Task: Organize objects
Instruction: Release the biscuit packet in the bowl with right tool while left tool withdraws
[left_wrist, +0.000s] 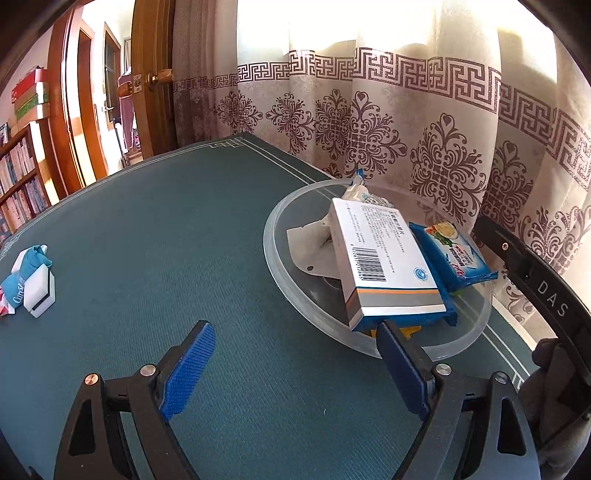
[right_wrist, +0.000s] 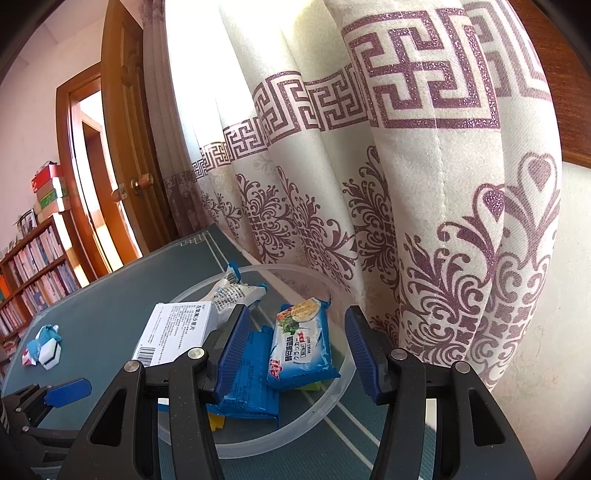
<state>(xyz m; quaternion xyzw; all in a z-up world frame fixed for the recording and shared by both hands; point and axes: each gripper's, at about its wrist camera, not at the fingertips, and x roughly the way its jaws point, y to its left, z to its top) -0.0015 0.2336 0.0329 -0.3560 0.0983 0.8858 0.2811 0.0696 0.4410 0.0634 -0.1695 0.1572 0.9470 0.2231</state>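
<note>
Left wrist view puts my left gripper over bare green felt tabletop, its blue pads spread wide with nothing between them. The landmark is the clear round plastic basin, just ahead and to the right of that gripper, close to the purple-patterned white curtain. It already holds a white cardboard box with a barcode, a blue snack packet leaning on the box's far side, a crumpled white wrapper at the back, and a sheet of white paper. What I judge is left to gather sits well apart from the basin, far off to the left near the table's edge: a small white block with a blue wrapper draped over it, its long axis running roughly toward me. My left gripper is clearly the nearer one; the felt between it and the block is open, so I can swing left freely. My right gripper hangs over the basin, jaws partly parted and holding nothing, with the curtain close on its right, which leaves that side little room.
</note>
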